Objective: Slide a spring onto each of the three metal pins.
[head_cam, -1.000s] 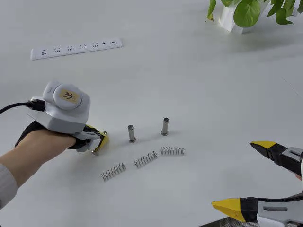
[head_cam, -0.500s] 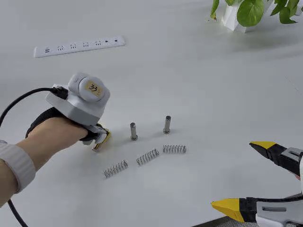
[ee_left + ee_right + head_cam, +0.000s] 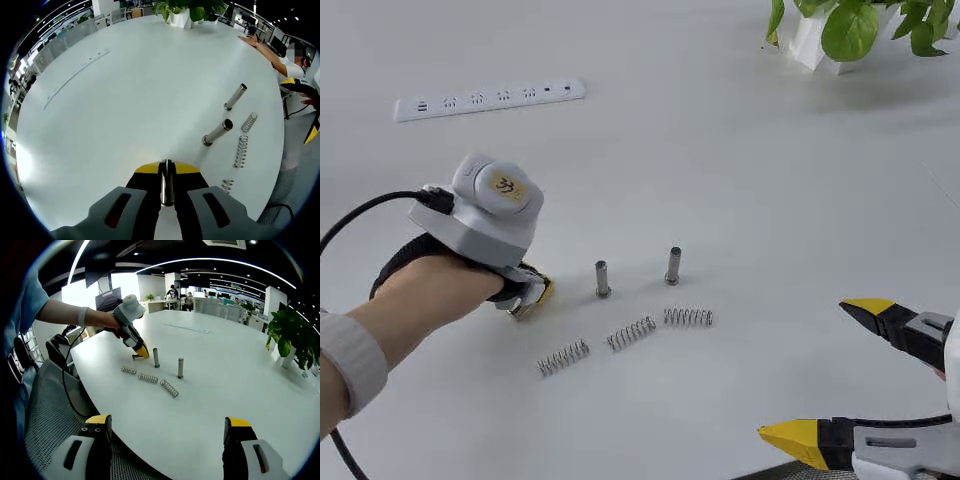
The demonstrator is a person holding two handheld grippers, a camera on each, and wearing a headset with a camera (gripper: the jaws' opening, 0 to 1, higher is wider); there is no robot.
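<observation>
Since half a second before, the left gripper's [image 3: 532, 296] white body had leaned slightly back toward the person, while its yellow tips stayed low over the table [image 3: 740, 160]. The right gripper [image 3: 825, 370] had drifted a hair to the left. The pins and springs had not moved.

From its own view, the left gripper was pinching the held pin [image 3: 166, 182], jaws pressed together on it with the pin lying lengthwise between them. I could not tell whether that pin touched the table. Just to the right of those tips stood the upright pin [image 3: 602, 279], and a little farther right the second upright pin [image 3: 673, 266], the two apart from each other and both bare of springs.

In front of them three springs lay flat in a loose row on the table. The left spring [image 3: 563, 357] was nearest the person, the middle spring [image 3: 631, 334] lay beside it, and the right spring [image 3: 688, 317] lay just below the second upright pin. None touched a pin.

The right gripper hung at the table's near edge, well apart from the parts, its yellow-tipped jaws spread wide and holding nothing.

A black cable [image 3: 365, 215] trailed from the left gripper. A white power strip [image 3: 490, 99] lay far back on the table, and a potted plant [image 3: 850, 25] stood at the far right corner.
</observation>
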